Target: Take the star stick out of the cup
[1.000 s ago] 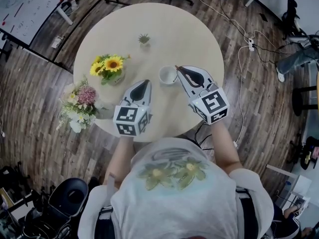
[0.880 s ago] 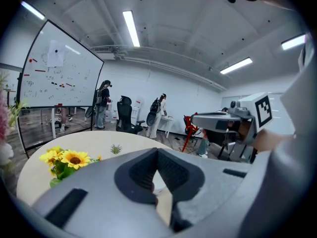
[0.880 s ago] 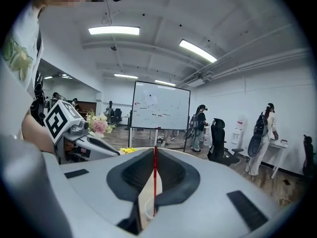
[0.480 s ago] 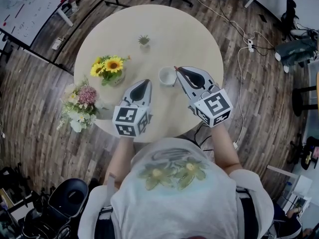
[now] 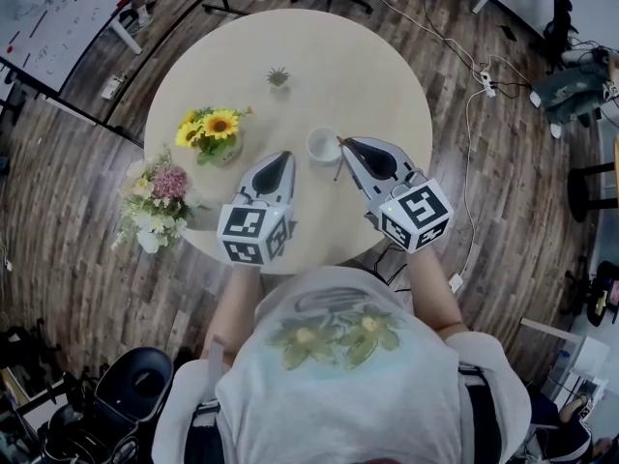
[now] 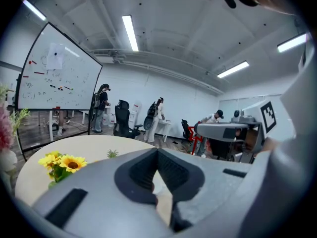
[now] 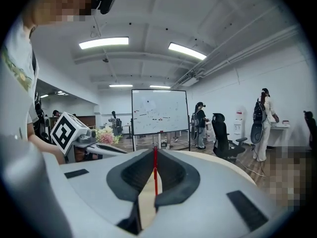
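Nearest to me, the left gripper point(image 5: 283, 156) sits on my side of the cup point(image 5: 324, 147) and off to its left, apart from it. In the left gripper view its jaws meet at the tip with nothing between them, so I read it as closed and empty, playing no part in this.

The right gripper point(image 5: 342, 143) has its tip just beside the cup's right rim. In the right gripper view its jaws are pressed almost together on the star stick point(image 7: 155, 172), a thin red rod standing straight up the line where the pads meet.

From the head view the star stick point(image 5: 338, 164) shows as a fine dark line running from the gripper's tip back toward me, just to the right of the cup. Its lower end lies over bare table point(image 5: 319, 56) and not inside the rim. My judgement is that the extraction is essentially done: the stick looks clear of the cup and is carried by the gripper alone. What may remain is to move it well away or set it down; the task does not say where.

The stick is very slender and straight, red along the part I can see. I cannot make out the star end in any view. The cup is a small, pale, round vessel standing upright, and its inside looks empty.

Beyond the cup to its left stands a sunflower bunch point(image 5: 215, 126), and farther past the cup a small green plant point(image 5: 279, 76).
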Demonstrator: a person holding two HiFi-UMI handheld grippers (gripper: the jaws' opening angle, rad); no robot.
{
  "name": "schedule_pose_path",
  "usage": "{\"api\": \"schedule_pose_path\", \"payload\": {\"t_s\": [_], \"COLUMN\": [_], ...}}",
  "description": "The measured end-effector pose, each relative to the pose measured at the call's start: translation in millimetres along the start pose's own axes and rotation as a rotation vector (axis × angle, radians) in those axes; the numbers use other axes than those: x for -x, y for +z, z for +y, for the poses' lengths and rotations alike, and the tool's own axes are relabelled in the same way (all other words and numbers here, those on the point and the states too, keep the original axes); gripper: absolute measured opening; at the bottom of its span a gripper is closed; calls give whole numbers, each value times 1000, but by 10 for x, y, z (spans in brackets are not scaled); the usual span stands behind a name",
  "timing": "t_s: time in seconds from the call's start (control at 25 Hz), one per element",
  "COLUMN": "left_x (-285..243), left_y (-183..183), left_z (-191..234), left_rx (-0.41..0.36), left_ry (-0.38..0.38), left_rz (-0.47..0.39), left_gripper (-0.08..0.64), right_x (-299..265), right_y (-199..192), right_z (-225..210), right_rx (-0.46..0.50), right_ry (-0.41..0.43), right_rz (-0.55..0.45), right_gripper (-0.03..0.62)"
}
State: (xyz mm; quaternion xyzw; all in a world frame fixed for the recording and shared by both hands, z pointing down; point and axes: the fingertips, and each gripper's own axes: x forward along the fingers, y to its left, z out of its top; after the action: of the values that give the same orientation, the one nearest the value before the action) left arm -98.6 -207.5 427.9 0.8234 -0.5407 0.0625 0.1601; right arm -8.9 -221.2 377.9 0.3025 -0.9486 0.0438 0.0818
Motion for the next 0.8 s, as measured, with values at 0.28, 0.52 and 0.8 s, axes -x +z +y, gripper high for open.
{"api": "schedule_pose_path", "payload": {"t_s": [0.28,0.52,0.8], "left_x": [86,144,227], "left_y": [38,44,4], "left_z": [-72,-143,-234], "left_rx": [-7,-11,-14], "left_ry": [-9,-15,-16], "left_rz": [-12,-14,-16], "left_gripper": [2,2,2], "right_x": [66,105,159], "right_y": [-132,-233,-315], "right_z": [89,189,342], "right_rx": [-40,-61,-71], "right_ry": [-14,-11,2], "right_rz": [16,35,40], "right_gripper": [34,34,34]}}
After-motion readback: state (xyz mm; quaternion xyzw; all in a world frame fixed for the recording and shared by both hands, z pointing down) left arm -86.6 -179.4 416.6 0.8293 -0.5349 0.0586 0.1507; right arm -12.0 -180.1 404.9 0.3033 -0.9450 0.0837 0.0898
